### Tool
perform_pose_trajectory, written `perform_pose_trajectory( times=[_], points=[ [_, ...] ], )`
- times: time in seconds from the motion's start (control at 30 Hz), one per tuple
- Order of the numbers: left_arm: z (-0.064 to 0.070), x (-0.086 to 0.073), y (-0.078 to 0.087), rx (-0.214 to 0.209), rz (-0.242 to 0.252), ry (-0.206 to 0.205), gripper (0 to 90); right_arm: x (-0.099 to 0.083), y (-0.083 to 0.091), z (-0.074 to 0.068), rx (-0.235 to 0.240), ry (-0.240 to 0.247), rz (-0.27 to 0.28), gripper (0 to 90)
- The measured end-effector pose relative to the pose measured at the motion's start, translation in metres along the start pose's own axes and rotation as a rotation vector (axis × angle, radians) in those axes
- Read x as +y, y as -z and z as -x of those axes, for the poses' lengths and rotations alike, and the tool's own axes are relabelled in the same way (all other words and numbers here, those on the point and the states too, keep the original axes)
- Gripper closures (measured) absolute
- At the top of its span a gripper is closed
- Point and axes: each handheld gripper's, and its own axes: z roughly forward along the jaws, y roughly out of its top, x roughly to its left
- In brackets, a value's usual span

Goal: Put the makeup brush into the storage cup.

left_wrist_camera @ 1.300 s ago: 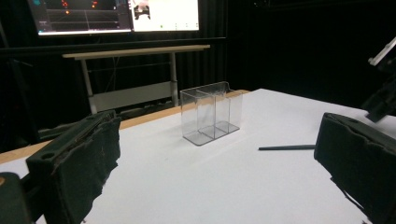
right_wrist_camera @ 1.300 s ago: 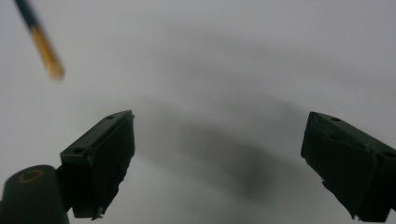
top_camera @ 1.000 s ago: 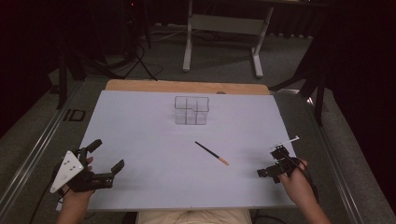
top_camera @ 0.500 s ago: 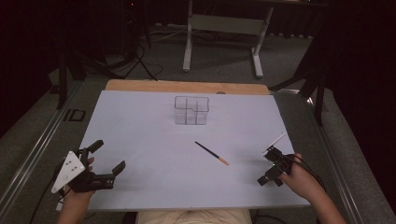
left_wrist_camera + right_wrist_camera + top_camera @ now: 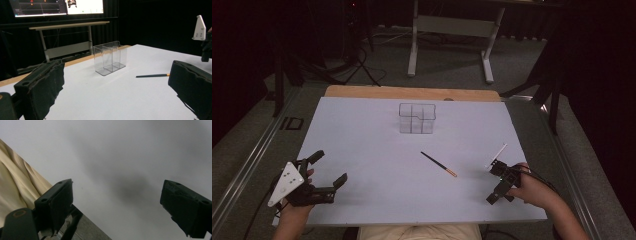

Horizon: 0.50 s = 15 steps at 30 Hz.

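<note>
High view: I've got the left tongs (image 5: 328, 168) at the near-left corner of the white surface (image 5: 362, 135), jaws spread wide, nothing between them, grey three-cornered plate on top. Right tongs (image 5: 496, 180) sit at the near-right edge, held in the right hand (image 5: 532, 189), turned so they run roughly along the surface's depth; can't judge the jaw gap from up here. The pencil (image 5: 438, 164), dark w/ an orange end, lies flat mid-surface, slightly right of centre, between the two tongs and well apart from both. Orange end points toward the near-right. A clear compartment box (image 5: 417, 118) stands farther back near centre, apart from the pencil. Beyond the surface, a wooden strip and a metal-legged desk frame (image 5: 452, 30) on the floor.

Left gripper view: both black jaws far apart at the frame sides, empty. Btwn them I see the clear box (image 5: 110, 57) upright w/ inner dividers, and the pencil (image 5: 152, 75) lying to its right, orange end away from the box. Right tongs' white plate shows at the top-right edge. Monitors (image 5: 60, 6) glow in the dark background.

Right gripper view: jaws wide, nothing gripped. They look down at bare white surface near its near edge; beige cloth (image 5: 17, 177) at left, prob. the person's clothing.
</note>
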Motion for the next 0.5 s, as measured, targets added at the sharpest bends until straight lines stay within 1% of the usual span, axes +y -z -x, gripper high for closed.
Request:
perform_pose_trajectory(
  times=[0.07, 0.1, 0.2, 0.23, 0.27, 0.3, 0.33, 0.37, 0.4, 0.43, 0.47, 0.5],
  points=[
    [0.000, 0.000, 0.000, -0.003, -0.003, 0.002, 1.1, 0.001, 0.001, 0.000, 0.001, 0.002, 0.008, 11.4],
    [0.000, 0.000, 0.000, -0.004, -0.003, 0.004, 1.1, 0.003, 0.003, -0.002, -0.003, 0.028, 0.013, 11.4],
    [0.000, 0.000, 0.000, -0.007, -0.002, 0.003, 1.1, 0.007, 0.005, -0.004, -0.002, 0.058, 0.030, 11.4],
    [0.000, 0.000, -0.001, -0.006, -0.003, 0.004, 1.1, 0.008, 0.005, -0.005, 0.009, 0.069, 0.030, 11.4],
    [0.000, 0.000, -0.001, -0.006, -0.003, 0.004, 1.1, 0.008, 0.005, -0.005, 0.009, 0.069, 0.030, 11.4],
    [0.001, -0.001, -0.001, -0.008, -0.004, 0.006, 1.1, 0.012, 0.005, -0.009, 0.022, 0.096, 0.030, 11.4],
    [0.001, -0.001, -0.001, -0.008, -0.004, 0.006, 1.1, 0.013, 0.005, -0.010, 0.020, 0.111, 0.025, 11.6],
    [0.001, -0.001, -0.001, -0.008, -0.004, 0.006, 1.1, 0.015, 0.005, -0.011, 0.012, 0.130, 0.028, 13.6],
    [0.001, -0.001, -0.001, -0.009, -0.003, 0.007, 1.1, 0.018, 0.006, -0.013, 0.014, 0.129, 0.032, 13.6],
    [0.001, 0.000, -0.001, -0.008, -0.004, 0.003, 1.1, 0.020, 0.006, -0.014, 0.013, 0.143, 0.035, 14.2],
    [0.001, 0.000, -0.001, -0.008, -0.004, 0.003, 1.1, 0.022, 0.006, -0.017, -0.008, 0.151, 0.042, 15.0],
    [0.001, 0.000, -0.001, -0.008, -0.003, 0.005, 1.1, 0.025, 0.007, -0.018, -0.013, 0.156, 0.047, 15.0]
  ],
)
